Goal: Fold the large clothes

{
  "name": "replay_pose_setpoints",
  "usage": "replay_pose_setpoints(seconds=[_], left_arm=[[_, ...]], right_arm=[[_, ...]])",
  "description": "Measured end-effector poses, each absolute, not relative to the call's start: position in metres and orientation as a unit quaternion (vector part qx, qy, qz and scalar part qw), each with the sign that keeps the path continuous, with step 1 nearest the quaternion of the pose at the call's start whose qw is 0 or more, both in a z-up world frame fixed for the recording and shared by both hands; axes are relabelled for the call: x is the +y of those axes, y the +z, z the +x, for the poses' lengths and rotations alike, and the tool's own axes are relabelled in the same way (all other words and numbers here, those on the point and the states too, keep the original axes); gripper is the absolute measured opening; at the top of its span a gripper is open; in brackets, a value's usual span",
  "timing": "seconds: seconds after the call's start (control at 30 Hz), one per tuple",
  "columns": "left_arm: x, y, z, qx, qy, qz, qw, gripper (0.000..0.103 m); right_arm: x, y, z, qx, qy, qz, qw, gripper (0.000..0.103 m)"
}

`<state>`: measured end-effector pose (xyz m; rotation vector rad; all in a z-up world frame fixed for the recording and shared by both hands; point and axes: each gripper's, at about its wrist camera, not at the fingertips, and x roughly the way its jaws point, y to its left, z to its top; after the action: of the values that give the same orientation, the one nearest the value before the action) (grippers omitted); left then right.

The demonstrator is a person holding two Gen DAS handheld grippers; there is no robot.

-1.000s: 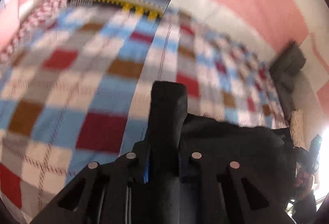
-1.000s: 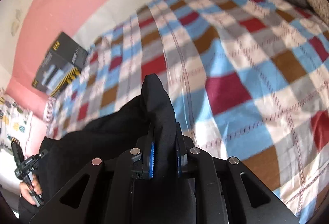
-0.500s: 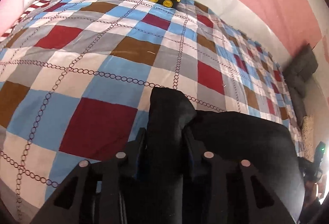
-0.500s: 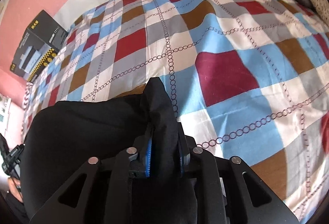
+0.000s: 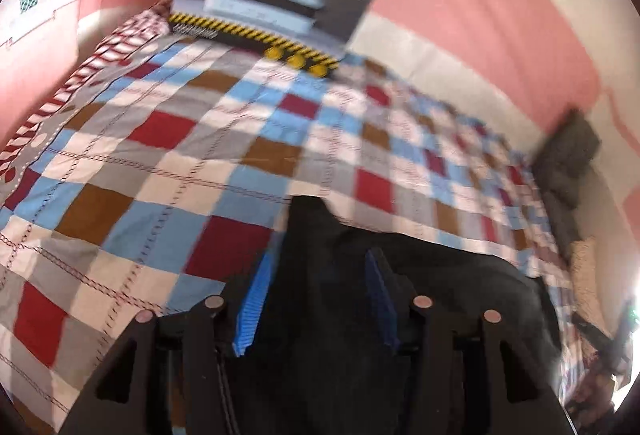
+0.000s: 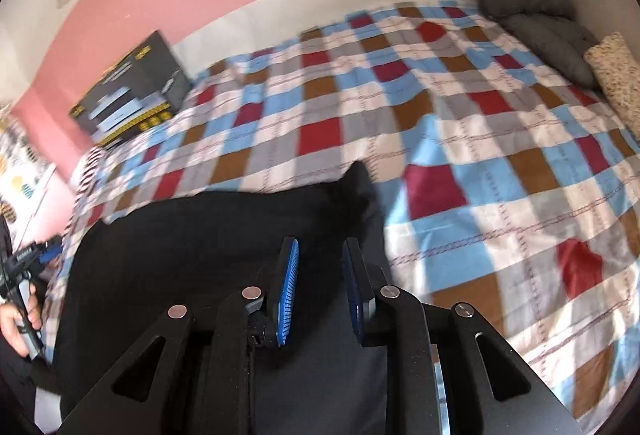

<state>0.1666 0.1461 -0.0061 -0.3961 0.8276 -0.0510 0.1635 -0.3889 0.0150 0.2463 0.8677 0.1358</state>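
Observation:
A large black garment point(image 5: 440, 295) lies flat on the checked bedspread point(image 5: 168, 155); in the right wrist view the garment point(image 6: 192, 247) spreads left from the fingers. My left gripper point(image 5: 320, 263) is open, its blue pads apart on either side of a raised corner of the cloth, which lies loose between them. My right gripper point(image 6: 320, 255) is open too, just behind the garment's other pointed corner point(image 6: 356, 187), not pinching it.
A dark appliance box point(image 5: 276, 11) stands at the bed's far end against the pink wall; it also shows in the right wrist view point(image 6: 132, 99). Grey cushions point(image 6: 532, 15) and a patterned pillow point(image 6: 616, 75) lie at the other side. The bedspread point(image 6: 480, 155) stretches beyond the garment.
Both grippers were shut on the garment's corners; now both have opened and let the cloth go. Both have drawn back and lifted a little, leaving the garment on the bed.

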Motion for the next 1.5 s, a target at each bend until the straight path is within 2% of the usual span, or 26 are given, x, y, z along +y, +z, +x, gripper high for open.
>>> replay_pose_setpoints(seconds=[0.1, 0.17, 0.2, 0.27, 0.43, 0.47, 0.63, 0.8, 0.83, 0.87, 1.03, 1.17, 1.37, 1.5], left_arm=[[0.117, -0.019, 0.157, 0.405, -0.037, -0.138, 0.903, 0.056], [0.113, -0.046, 0.159, 0.433, -0.016, -0.113, 0.894, 0.055], [0.118, -0.059, 0.162, 0.446, -0.011, -0.125, 0.886, 0.055], [0.127, -0.067, 0.161, 0.441, -0.009, -0.151, 0.885, 0.055], [0.125, -0.06, 0.16, 0.441, -0.002, -0.139, 0.887, 0.054], [0.125, -0.056, 0.156, 0.437, -0.001, -0.137, 0.889, 0.054], [0.131, -0.036, 0.108, 0.408, -0.012, -0.146, 0.901, 0.054], [0.136, -0.056, 0.063, 0.414, 0.002, -0.131, 0.901, 0.055], [0.138, -0.063, 0.059, 0.412, 0.011, -0.128, 0.902, 0.057], [0.142, -0.068, 0.056, 0.406, 0.017, -0.129, 0.904, 0.065], [0.153, -0.085, 0.054, 0.394, 0.022, -0.155, 0.906, 0.072], [0.151, -0.084, 0.05, 0.396, 0.029, -0.15, 0.906, 0.072], [0.139, -0.052, 0.02, 0.398, 0.011, -0.115, 0.91, 0.07], [0.126, -0.054, 0.001, 0.411, -0.003, -0.085, 0.908, 0.07]], right_arm=[[-0.383, -0.019, 0.169, 0.445, 0.053, 0.108, 0.887, 0.023], [-0.392, -0.042, 0.174, 0.456, 0.043, 0.115, 0.881, 0.017], [-0.399, -0.053, 0.175, 0.458, 0.037, 0.129, 0.879, 0.009], [-0.405, -0.056, 0.175, 0.456, 0.036, 0.145, 0.877, 0.007], [-0.399, -0.044, 0.173, 0.456, 0.024, 0.112, 0.882, 0.007], [-0.397, -0.037, 0.168, 0.451, 0.019, 0.11, 0.885, 0.01], [-0.388, -0.008, 0.12, 0.416, 0.036, 0.121, 0.901, 0.01], [-0.381, -0.026, 0.078, 0.421, 0.023, 0.126, 0.898, 0.011], [-0.383, -0.035, 0.076, 0.423, 0.018, 0.123, 0.897, 0.011], [-0.386, -0.041, 0.074, 0.419, 0.013, 0.122, 0.899, 0.011], [-0.395, -0.05, 0.076, 0.409, -0.007, 0.129, 0.903, 0.01], [-0.393, -0.04, 0.069, 0.422, -0.016, 0.129, 0.897, 0.011], [-0.389, -0.01, 0.028, 0.409, 0.001, 0.126, 0.904, 0.011], [-0.389, -0.032, 0.016, 0.448, -0.005, 0.123, 0.885, 0.011]])
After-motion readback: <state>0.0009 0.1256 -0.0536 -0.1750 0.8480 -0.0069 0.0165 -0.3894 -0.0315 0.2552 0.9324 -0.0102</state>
